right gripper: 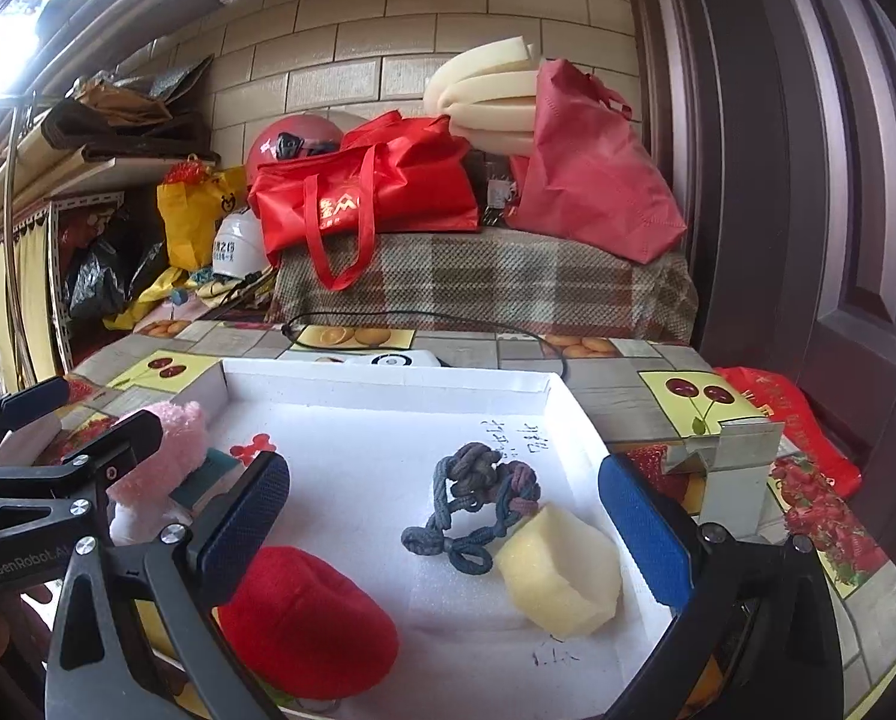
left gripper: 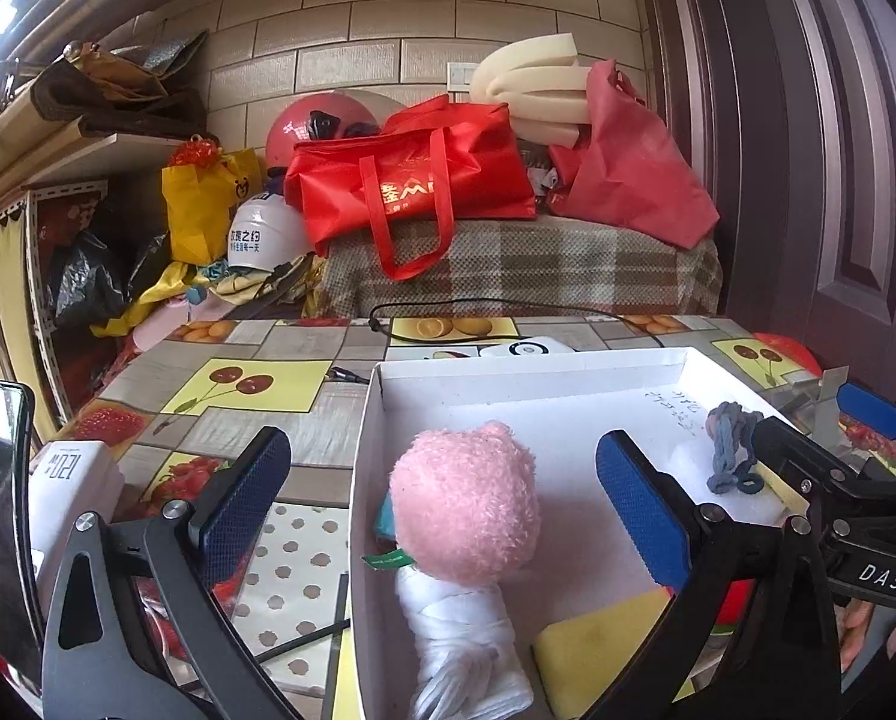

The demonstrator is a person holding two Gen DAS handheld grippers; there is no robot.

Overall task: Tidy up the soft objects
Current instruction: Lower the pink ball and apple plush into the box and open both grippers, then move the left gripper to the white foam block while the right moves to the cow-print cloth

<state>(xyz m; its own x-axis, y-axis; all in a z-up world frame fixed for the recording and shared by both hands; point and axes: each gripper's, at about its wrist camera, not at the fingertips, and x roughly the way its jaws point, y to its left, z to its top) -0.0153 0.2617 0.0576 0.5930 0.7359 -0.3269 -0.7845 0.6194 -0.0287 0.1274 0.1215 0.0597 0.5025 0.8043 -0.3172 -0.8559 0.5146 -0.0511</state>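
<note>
Soft toys gathered in a white tray, both grippers open above it

Soft things lie together inside a shallow white tray (right gripper: 387,381) on a surface covered with a fruit-print cloth (left gripper: 225,384). We hold two grippers over the tray, and both have their blue-padded jaws spread wide apart, clamped on nothing.

The left gripper (left gripper: 441,498) hovers over the tray's left part. Directly between and just ahead of its jaws sits a pink plush toy (left gripper: 466,498), its fuzzy round head uppermost and a white wrapped body (left gripper: 466,642) trailing back toward the camera. So we judge its long axis to run roughly along the gripper's line of sight, head pointing away (a green tag shows at the neck). A yellow sponge (left gripper: 604,654) lies near, low on the right.

The right gripper (right gripper: 441,516) hangs over the tray's right part. Between its jaws lie a knotted grey-blue rope (right gripper: 478,498) and, touching its near end, a pale yellow foam block (right gripper: 559,570). The rope stretches diagonally, its far end up and right, its looped end nearer us. A red plush lump (right gripper: 306,618) rests close to the left jaw.

For the pink toy, the left gripper is nearer; for rope and foam, the right.
</note>
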